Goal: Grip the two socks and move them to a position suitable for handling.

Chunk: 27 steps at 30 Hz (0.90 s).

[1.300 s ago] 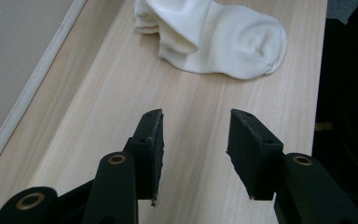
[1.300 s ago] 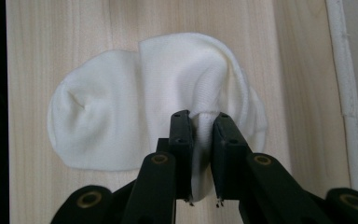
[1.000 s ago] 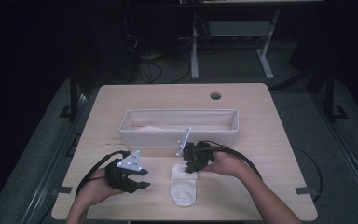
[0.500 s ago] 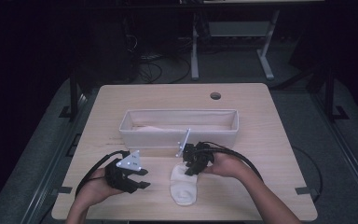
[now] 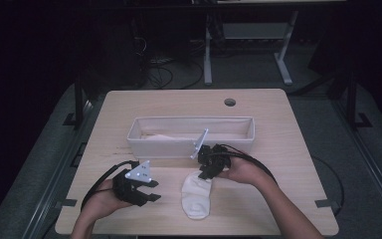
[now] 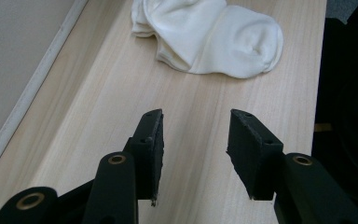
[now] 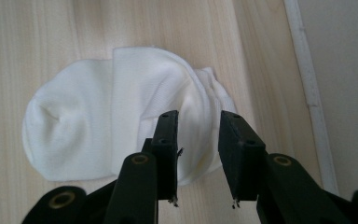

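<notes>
A white sock (image 5: pixel 196 197) lies flat on the wooden table (image 5: pixel 288 189), near the front and in the middle. My right gripper (image 5: pixel 204 173) hovers over the sock's cuff end, open, one jaw on each side of the bunched cuff. In the right gripper view the sock (image 7: pixel 98 121) spreads left of the gripper (image 7: pixel 198 126), and nothing is pinched. My left gripper (image 5: pixel 155 191) rests low to the left of the sock, open and empty. From the left gripper view the sock (image 6: pixel 214 37) lies ahead, well beyond the gripper (image 6: pixel 195 135).
A long white fabric bin (image 5: pixel 191 142) stands across the middle of the table just behind both grippers, with some pale cloth inside. Its wall (image 6: pixel 9 51) runs close beside my left gripper. A cable hole (image 5: pixel 230 102) sits near the far edge.
The right gripper has edged slightly left over the sock's cuff end. The left gripper and the sock have stayed put.
</notes>
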Motion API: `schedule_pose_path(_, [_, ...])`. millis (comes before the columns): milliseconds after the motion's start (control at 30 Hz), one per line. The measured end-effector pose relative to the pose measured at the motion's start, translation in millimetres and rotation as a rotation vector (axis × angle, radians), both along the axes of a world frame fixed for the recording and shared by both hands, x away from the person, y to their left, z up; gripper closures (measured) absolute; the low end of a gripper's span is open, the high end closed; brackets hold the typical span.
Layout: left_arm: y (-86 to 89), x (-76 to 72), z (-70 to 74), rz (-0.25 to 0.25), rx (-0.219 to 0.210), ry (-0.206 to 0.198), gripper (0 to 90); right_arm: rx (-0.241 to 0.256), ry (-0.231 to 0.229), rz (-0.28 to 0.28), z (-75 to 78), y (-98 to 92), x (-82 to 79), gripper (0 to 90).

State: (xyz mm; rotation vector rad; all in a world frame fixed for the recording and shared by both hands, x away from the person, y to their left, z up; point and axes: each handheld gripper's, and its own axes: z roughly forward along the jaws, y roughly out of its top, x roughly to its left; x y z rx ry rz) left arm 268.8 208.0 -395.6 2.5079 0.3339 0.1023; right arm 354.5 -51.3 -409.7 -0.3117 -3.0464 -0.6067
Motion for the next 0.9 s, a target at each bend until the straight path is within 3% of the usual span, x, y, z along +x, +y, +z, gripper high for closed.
schedule_pose_path(167, [0.0, 0.5, -1.2, 0.004, 0.002, 0.005, 55.2, -0.019, 0.025, -0.004, -8.6, 3.3, 6.9, 68.9])
schedule_pose_path(333, [1.4, -0.1, 1.0, 0.001, 0.0, -0.004, 55.5, -0.041, 0.042, -0.005, -15.5, 5.7, 9.8, 83.6])
schedule_pose_path(733, [1.7, 0.4, 1.9, 0.0, 0.006, -0.006, 55.6, 0.021, 0.0, 0.006, 5.7, -3.5, 0.3, 87.6])
schedule_pose_path(900, [1.8, -0.3, 0.9, 0.013, 0.001, -0.002, 55.6, 0.047, -0.025, 0.026, 18.9, -7.5, -12.8, 87.5])
